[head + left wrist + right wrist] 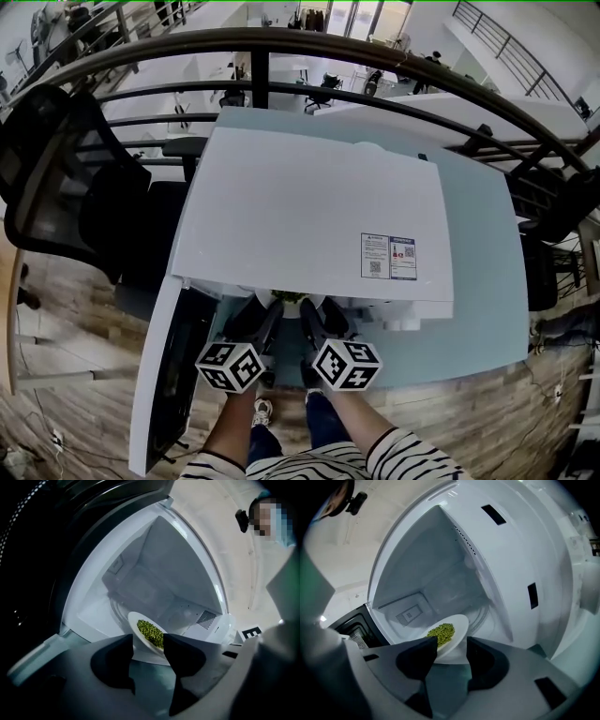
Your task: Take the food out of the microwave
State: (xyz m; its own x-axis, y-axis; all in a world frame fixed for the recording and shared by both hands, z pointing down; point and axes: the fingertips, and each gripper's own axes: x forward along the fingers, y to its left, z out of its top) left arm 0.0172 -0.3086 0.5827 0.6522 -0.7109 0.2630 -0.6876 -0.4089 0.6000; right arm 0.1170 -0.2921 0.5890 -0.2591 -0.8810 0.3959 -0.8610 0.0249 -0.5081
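A pale surface carries a white microwave, seen from above. Its door hangs open at the left, and a label sits on the top near the front edge. A black chair stands to the left of the surface.

Two striped sleeves reach toward the microwave's mouth, the two grippers side by side and close together. The left gripper has its dark fingers spread apart, with the near edge of a white plate showing in the gap. The right gripper is also parted, its fingers flanking the same plate's rim. I cannot tell whether either pair touches it.

The plate sits inside the microwave, at the front of the cavity floor, and holds a heap of green peas.
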